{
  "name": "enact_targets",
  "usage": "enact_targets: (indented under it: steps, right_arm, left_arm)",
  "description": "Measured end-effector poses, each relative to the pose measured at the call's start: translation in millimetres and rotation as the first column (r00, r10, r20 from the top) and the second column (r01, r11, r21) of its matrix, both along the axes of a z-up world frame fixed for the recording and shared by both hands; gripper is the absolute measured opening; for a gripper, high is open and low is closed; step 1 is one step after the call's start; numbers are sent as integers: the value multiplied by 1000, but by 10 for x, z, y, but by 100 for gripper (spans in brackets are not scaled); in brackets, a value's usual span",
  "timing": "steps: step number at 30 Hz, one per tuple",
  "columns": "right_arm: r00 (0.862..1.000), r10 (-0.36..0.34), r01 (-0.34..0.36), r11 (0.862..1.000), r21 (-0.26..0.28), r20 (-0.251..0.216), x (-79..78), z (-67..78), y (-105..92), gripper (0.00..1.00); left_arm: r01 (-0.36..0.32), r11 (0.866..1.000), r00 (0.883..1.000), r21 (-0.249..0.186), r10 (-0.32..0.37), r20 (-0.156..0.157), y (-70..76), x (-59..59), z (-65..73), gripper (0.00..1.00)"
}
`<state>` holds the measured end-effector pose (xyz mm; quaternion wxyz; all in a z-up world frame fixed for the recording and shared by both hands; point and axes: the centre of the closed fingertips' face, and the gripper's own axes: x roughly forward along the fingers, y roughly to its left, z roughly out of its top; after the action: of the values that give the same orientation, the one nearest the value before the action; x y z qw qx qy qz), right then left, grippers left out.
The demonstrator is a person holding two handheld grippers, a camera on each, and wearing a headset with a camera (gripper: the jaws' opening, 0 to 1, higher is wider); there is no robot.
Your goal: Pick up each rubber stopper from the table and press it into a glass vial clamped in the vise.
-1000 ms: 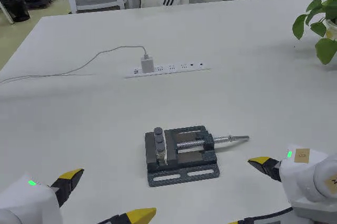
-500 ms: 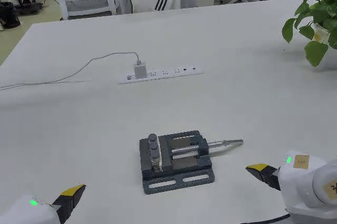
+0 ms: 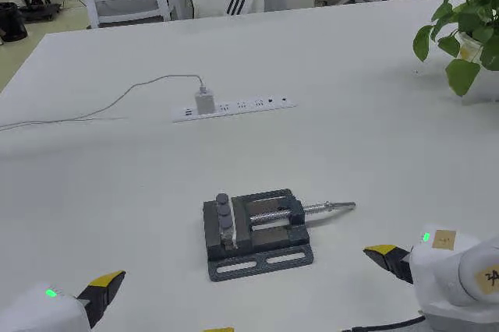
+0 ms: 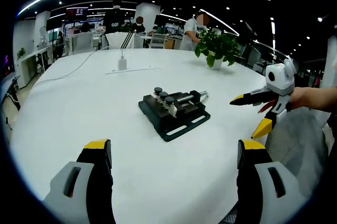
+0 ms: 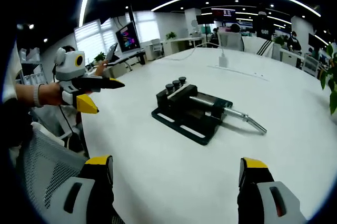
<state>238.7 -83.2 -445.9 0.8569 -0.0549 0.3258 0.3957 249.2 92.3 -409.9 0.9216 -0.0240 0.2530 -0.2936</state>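
Stoppered vials [image 3: 224, 211] in vise [image 3: 257, 232]

Dark grey vise [image 3: 261, 259], white table [image 3: 374, 137], green plant [image 3: 462, 76], white power strip [image 3: 242, 106]

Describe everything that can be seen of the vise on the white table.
The vise is small, dark grey, metal by its look, and stands flat on the white table. Its base has long slots. A threaded screw runs along its middle and ends in a silver rod sticking out to one side. At the opposite end its jaws hold three upright vials in a row, each topped with a dark stopper. Nothing else touches it.
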Motion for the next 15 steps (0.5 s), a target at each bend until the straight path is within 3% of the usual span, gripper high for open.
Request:
enact_targets:
  steps: [6,10,15]
  right_arm:
    - [1000,-10,10,1000,2,-7,-31,-41,-32,98]
    - [999,-50,50,997,55,-13,10,20,-29,98]
    - [999,-40,40,999,22,-5,3,-39,-56,97]
  left_arm:
    - [-8,1000,1000,-11,8,-9,-16,-52,-38,99]
    - [-14,1000,1000,-20,14,-9,-30,-79,-42,99]
    - [-17,1000,1000,-19,17,-11,-21,-73,-83,99]
